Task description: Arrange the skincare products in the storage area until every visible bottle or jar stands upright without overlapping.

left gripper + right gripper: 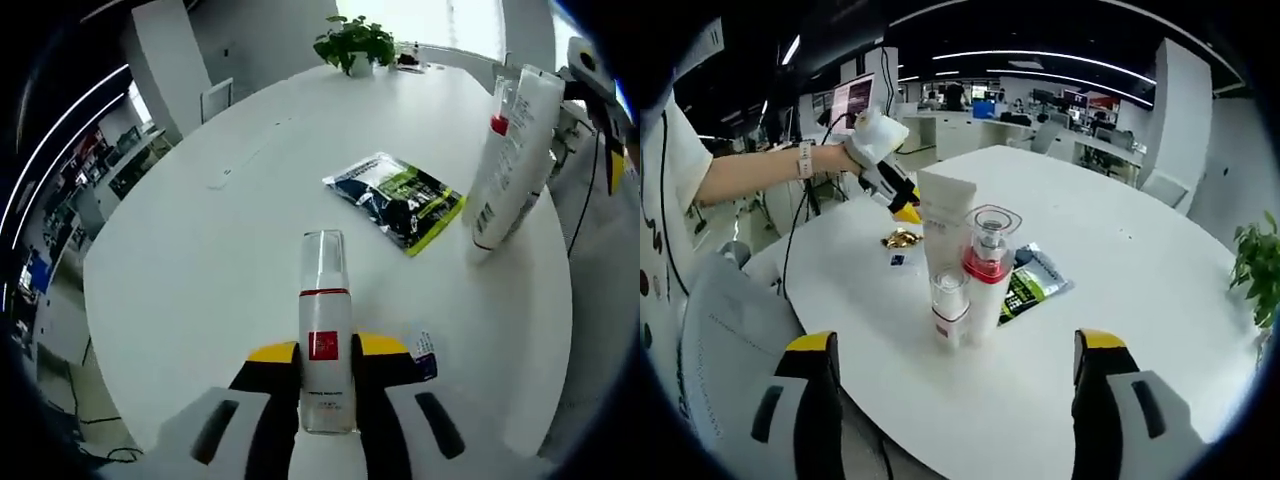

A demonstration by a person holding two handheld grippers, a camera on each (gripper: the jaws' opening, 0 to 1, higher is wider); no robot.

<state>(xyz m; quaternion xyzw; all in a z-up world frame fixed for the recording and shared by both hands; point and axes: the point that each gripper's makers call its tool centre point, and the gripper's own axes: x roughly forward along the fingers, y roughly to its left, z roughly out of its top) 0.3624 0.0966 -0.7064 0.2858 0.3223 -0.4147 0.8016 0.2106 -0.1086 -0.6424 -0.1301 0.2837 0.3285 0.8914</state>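
Note:
My left gripper (326,350) is shut on a slim white bottle (326,345) with a clear cap, a red band and a red label, held just over the white table (200,260). In the right gripper view a person's hand holds that gripper (890,182) behind an upright white tube (945,215). A red-banded pump bottle (985,275) and a small clear-capped bottle (948,312) stand close against the tube. My right gripper (960,400) is open, wide of this cluster and short of it. The tube (512,165) stands at the right in the left gripper view.
A dark and green sachet (395,200) lies flat mid-table, also seen as the sachet (1035,285) behind the cluster. A gold wrapper (902,238) and a small packet (898,260) lie near the left gripper. A potted plant (355,45) stands at the far edge. Office desks surround the table.

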